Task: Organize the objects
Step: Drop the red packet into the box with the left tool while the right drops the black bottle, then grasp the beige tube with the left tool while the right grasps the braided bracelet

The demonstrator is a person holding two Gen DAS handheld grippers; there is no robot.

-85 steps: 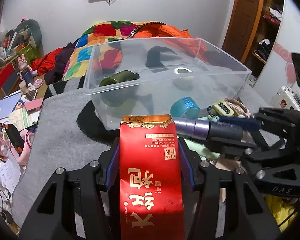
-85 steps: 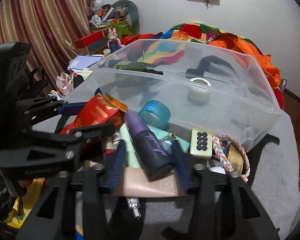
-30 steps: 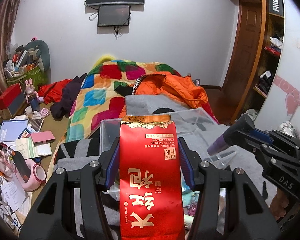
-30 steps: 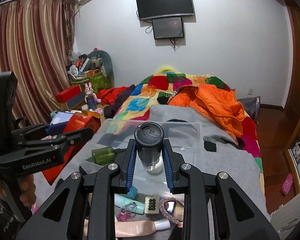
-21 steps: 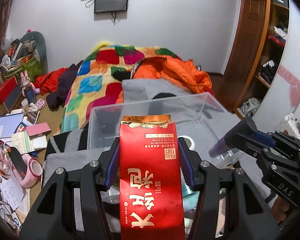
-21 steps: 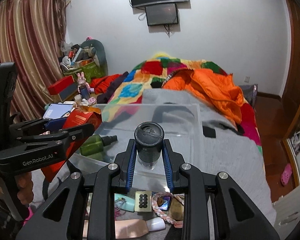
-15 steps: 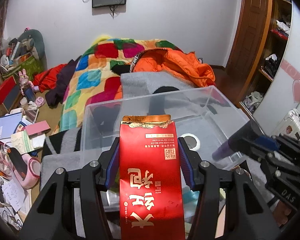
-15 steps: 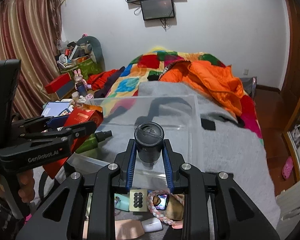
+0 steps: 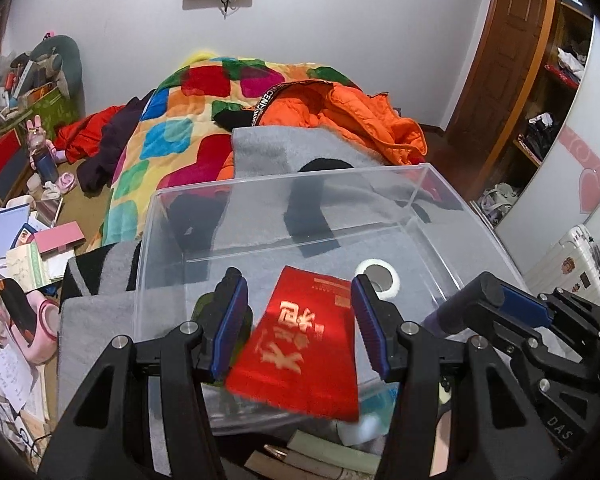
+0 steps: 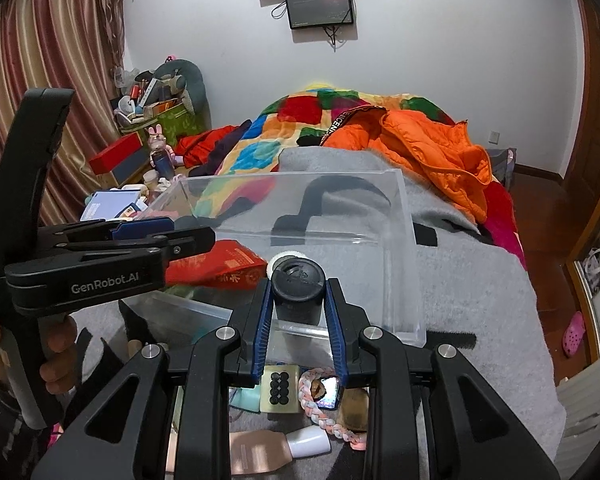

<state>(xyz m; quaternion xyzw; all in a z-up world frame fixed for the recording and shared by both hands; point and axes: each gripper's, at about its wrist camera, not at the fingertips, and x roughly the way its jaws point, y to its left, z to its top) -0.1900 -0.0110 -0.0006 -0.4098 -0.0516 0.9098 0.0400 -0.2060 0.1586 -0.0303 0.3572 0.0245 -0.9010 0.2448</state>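
Observation:
A clear plastic bin (image 9: 460, 200) (image 10: 404, 240) stands on a grey blanket. My left gripper (image 9: 298, 320) (image 10: 180, 236) is open above the bin's near side. A red tea packet (image 9: 300, 344) (image 10: 220, 264) is loose between its fingers, tilted and blurred, over the bin. My right gripper (image 10: 298, 312) (image 9: 496, 300) is shut on a dark purple bottle (image 10: 298, 292) (image 9: 456, 312), held over the bin's near wall. Inside the bin lie a white tape roll (image 9: 376, 276) and a green bottle (image 9: 204, 304), partly hidden.
In front of the bin lie a small beige device with black buttons (image 10: 279, 390), a braided bracelet (image 10: 320, 412), a beige tube (image 10: 276, 446) and other small items. An orange jacket (image 10: 428, 140) and patchwork quilt (image 9: 188, 128) lie beyond. Clutter fills the floor at left (image 9: 20, 240).
My left gripper has opened and the red packet has dropped out, tipping toward the bin. Both grippers have come lower and closer over the bin. The right still grips the bottle.

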